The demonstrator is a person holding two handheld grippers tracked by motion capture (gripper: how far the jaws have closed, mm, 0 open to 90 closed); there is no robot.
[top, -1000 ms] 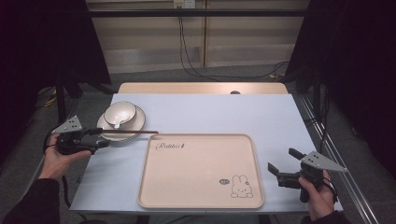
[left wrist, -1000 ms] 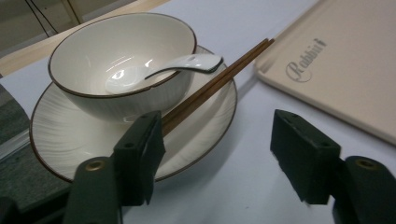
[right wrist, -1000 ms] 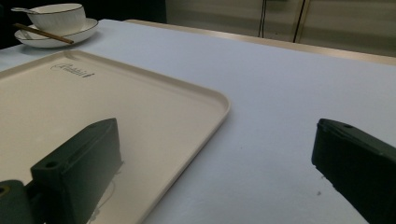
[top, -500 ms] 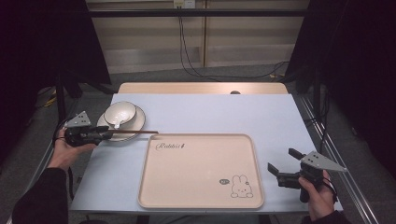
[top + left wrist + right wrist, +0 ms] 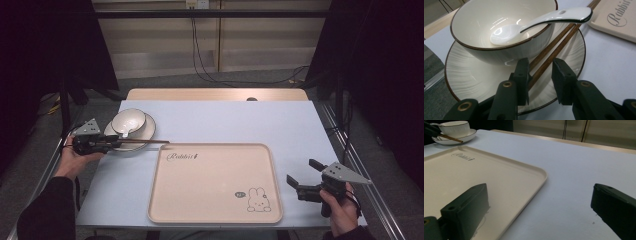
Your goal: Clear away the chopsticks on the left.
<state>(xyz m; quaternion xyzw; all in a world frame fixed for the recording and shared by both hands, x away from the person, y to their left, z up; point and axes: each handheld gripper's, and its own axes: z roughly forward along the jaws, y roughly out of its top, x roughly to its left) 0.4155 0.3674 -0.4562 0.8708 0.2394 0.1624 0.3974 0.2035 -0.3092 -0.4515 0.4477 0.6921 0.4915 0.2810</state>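
Left gripper [image 5: 540,75] over plate [image 5: 474,77] rim, jaws just been closing, now narrow around the chopsticks [image 5: 554,50]; pads not clearly pressing on them yet. Chopsticks lie on the plate beside the bowl [image 5: 499,32], spoon [image 5: 536,21] inside. Right gripper [image 5: 305,176] wide, empty, just right of tray [image 5: 200,200].
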